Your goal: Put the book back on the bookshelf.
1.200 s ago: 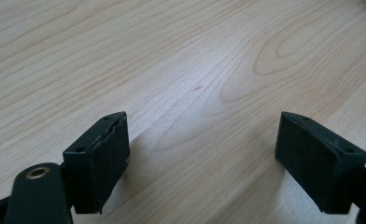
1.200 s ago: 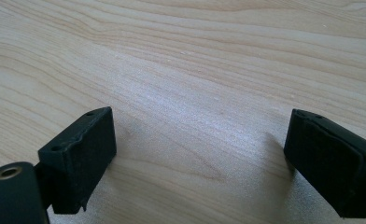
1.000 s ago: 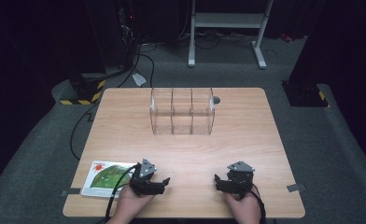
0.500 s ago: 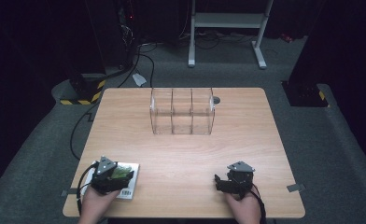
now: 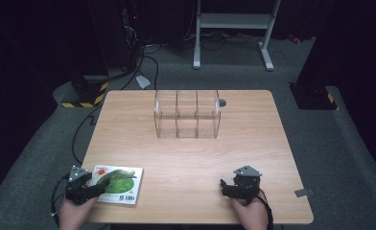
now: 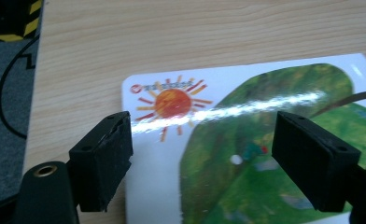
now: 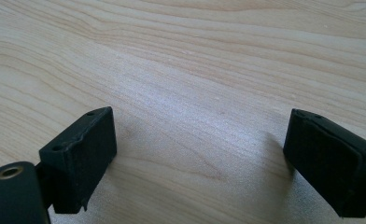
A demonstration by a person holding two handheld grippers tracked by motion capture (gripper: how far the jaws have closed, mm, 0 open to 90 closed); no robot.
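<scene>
At the near left corner of the bench (image 5: 191, 158), the left tool (image 5: 96, 189) sat over a picture book (image 5: 121, 179), jaws spread wide and gripping nothing. From the left gripper view the book's glossy cover (image 6: 246, 140) lay flat between and beyond the jaws, showing an orange sun and a large green leaf on white. Right tool (image 5: 223, 187) rested low near the front right edge, jaws likewise spread over bare wood (image 7: 195, 93). Clear divided organizer (image 5: 187, 115) stood upright toward the far side, well apart from both tools.
</scene>
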